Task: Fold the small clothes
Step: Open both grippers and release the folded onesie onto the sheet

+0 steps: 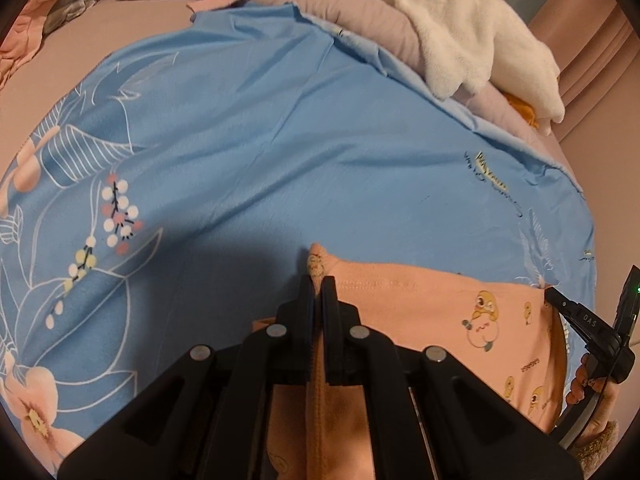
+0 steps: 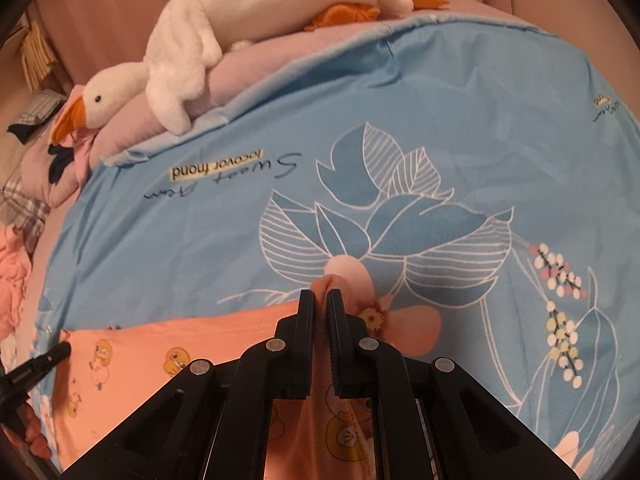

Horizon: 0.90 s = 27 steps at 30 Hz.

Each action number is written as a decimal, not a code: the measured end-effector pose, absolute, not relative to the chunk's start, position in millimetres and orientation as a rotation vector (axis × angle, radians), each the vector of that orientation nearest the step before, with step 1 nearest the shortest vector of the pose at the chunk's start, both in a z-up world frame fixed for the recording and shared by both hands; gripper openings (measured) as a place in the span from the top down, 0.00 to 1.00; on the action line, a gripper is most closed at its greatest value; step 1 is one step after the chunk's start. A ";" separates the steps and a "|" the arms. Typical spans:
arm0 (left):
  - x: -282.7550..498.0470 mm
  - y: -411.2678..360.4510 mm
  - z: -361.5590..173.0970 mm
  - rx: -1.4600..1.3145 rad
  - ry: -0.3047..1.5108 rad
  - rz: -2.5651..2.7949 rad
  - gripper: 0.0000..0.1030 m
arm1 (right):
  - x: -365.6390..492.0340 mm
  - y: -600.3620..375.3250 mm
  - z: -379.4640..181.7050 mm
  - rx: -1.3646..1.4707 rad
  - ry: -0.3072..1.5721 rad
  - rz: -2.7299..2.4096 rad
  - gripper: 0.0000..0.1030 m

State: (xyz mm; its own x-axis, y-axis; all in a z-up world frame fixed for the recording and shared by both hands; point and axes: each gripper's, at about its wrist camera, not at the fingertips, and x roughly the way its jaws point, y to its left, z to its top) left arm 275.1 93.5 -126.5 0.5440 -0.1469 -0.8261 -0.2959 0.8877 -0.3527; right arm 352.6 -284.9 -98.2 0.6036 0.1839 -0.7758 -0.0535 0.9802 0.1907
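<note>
A small orange garment [image 1: 460,320] with yellow duck prints lies on a blue floral sheet [image 1: 300,140]. My left gripper [image 1: 318,280] is shut on one corner of the garment, the cloth pinched between the black fingers. My right gripper [image 2: 320,296] is shut on the other corner of the same garment [image 2: 160,356]. The garment stretches between the two grippers. The right gripper's tip [image 1: 560,300] shows at the right edge of the left wrist view, and the left gripper's tip [image 2: 56,352] shows at the left edge of the right wrist view.
The blue sheet [image 2: 400,128] covers a pink bed. A white plush goose [image 2: 184,52] lies on a rolled pink duvet [image 1: 360,12] at the far side. More pink and plaid clothes [image 1: 48,12] are heaped at the far left corner.
</note>
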 end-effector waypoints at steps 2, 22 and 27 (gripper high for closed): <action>276.4 93.9 -130.9 -0.489 1.016 0.099 0.97 | 354.3 -285.4 -102.5 0.153 0.926 0.134 0.92; 242.7 81.1 -86.6 -0.350 0.948 0.150 0.26 | 326.8 -290.1 -70.7 0.152 0.886 0.099 0.39; 212.8 72.7 -63.8 -0.316 0.910 0.131 0.17 | 291.9 -309.1 -43.6 0.220 0.815 0.110 0.29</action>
